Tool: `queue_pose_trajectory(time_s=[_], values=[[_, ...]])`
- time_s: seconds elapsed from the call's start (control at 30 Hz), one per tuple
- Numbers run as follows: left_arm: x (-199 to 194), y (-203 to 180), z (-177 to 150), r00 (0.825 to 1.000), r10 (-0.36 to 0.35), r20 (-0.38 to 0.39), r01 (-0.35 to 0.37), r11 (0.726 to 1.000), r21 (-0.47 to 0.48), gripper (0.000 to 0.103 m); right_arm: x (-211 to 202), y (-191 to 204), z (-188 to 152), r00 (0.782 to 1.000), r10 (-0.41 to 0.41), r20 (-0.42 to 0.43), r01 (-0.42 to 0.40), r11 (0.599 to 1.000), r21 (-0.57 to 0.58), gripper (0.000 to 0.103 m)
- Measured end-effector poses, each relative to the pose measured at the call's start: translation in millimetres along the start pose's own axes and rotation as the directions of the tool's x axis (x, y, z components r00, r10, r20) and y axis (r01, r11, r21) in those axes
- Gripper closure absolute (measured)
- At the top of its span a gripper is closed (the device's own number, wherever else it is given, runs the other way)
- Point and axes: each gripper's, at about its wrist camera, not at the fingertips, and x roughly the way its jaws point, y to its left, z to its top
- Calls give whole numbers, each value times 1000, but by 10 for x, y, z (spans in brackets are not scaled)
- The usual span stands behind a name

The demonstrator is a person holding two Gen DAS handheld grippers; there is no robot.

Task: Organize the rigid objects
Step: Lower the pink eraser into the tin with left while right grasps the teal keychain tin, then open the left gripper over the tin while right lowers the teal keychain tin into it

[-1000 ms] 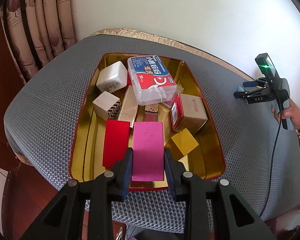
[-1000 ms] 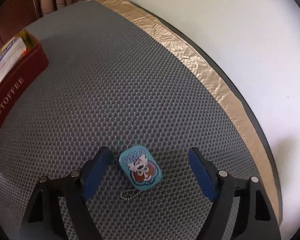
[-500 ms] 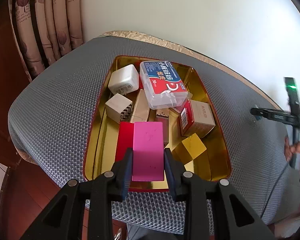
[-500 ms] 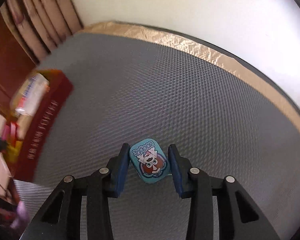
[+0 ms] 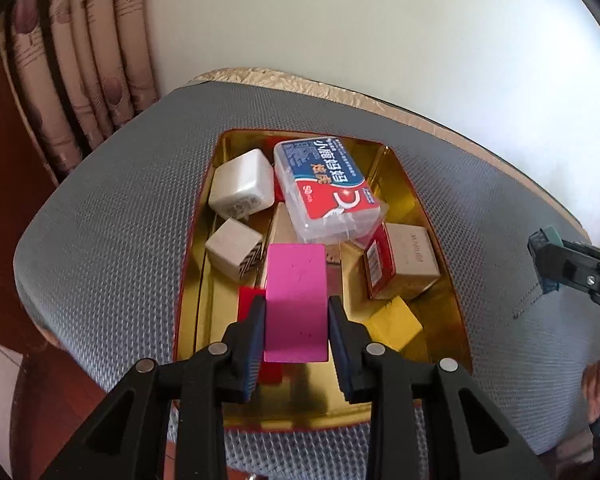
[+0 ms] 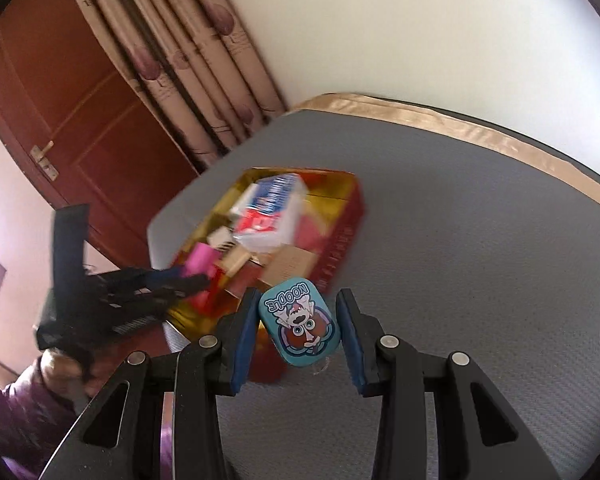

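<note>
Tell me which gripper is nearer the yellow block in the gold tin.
Left. The left gripper holds a pink block just beside the yellow block; the right gripper is outside the tin.

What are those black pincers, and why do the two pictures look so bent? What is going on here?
No robot: a person holds a two-finger gripper in each hand, each with a wide-angle camera looking along its fingers, hence the bending. The left gripper clamps a pink block over a gold-lined tin already full of small boxes. The right gripper clamps a small blue case with a cartoon face. The tin sits on a grey mesh cushion. Each camera also catches the other gripper.
</note>
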Motion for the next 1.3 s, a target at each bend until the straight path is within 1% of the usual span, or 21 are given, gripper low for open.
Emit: queue_pose_trajectory(time_s=[0.07,0.13,0.2,0.3,0.43,0.53,0.6,0.7,0.77,0.83,0.93,1.03,1.13,1.23,1.27,1.3], values=[[51,-6,20,1000,12,-10,-12,1000,22,73,48,97,4,1000,15,5,-15,1000,4,67],[87,-2,40,1000,-1,-8,1,999,34,73,130,157,4,1000,27,-1,-27,1000,8,67],[119,10,40,1000,7,-12,-6,999,35,73,196,186,39,1000,28,-4,-28,1000,14,67],[122,11,28,1000,-4,-8,4,999,41,73,226,208,41,1000,31,-5,-31,999,17,67],[160,-9,24,1000,18,-9,-18,998,52,73,283,218,74,1000,29,-11,-29,999,20,67],[197,24,29,999,33,-22,-32,999,35,73,306,208,96,999,32,-14,-32,999,28,67],[199,71,28,999,22,-28,-22,1000,19,73,337,213,110,999,32,-16,-32,999,31,67],[197,116,36,999,26,-32,-26,1000,-2,73,378,226,122,999,37,-22,-36,999,31,67],[209,133,40,999,-8,-45,7,1000,-13,72,404,250,131,999,37,-25,-37,999,26,67],[217,153,48,999,-21,-49,21,1000,-13,72,438,286,142,999,35,-28,-35,999,20,67],[201,143,47,998,-21,-61,21,1000,-2,72,489,334,167,999,32,-36,-31,999,12,67],[70,183,32,999,-16,-44,15,1000,-24,72,542,361,186,999,29,-44,-28,1000,12,67],[-67,272,63,999,-40,-31,38,997,-63,63,616,388,208,998,24,-53,-23,1000,11,67],[-181,362,112,999,-46,-3,45,994,-95,63,721,404,223,997,23,-67,-22,1000,15,67],[-217,387,121,999,-35,9,36,995,-98,63,767,409,225,997,19,-74,-18,1000,17,67],[-265,403,131,1000,-5,26,7,995,-98,63,799,408,224,997,18,-78,-16,1000,19,67]])
